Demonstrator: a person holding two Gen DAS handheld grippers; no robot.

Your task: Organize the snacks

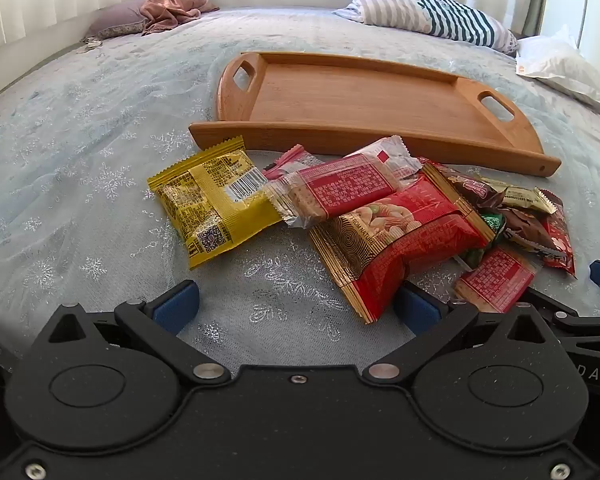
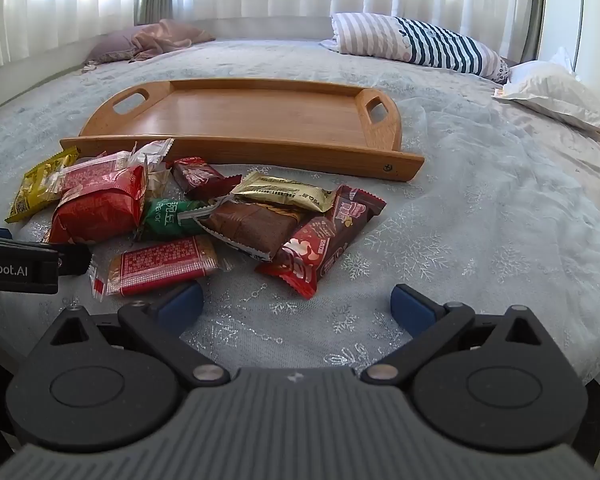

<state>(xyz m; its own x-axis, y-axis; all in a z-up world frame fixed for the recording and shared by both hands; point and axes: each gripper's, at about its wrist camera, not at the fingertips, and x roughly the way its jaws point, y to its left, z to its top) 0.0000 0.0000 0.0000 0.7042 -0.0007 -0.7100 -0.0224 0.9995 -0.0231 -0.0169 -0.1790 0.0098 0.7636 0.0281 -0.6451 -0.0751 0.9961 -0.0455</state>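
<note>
Snacks (image 2: 204, 216) lie heaped on the bed, just before the bare tray (image 2: 252, 120). Left gripper (image 1: 296, 304) and right gripper (image 2: 296, 304) hover near that tray's front rim, both spread wide, pinching nothing.

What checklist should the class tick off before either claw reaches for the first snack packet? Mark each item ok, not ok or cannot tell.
1. Left claw open, nothing held: ok.
2. Right claw open, nothing held: ok.
3. Wooden tray has room for packets: ok.
4. Snacks already on the tray: not ok, all lie on the bedspread.
5. Yellow packet free of overlap: not ok, a red-labelled clear packet lies on its edge.
6. Packets sealed: cannot tell.
</note>
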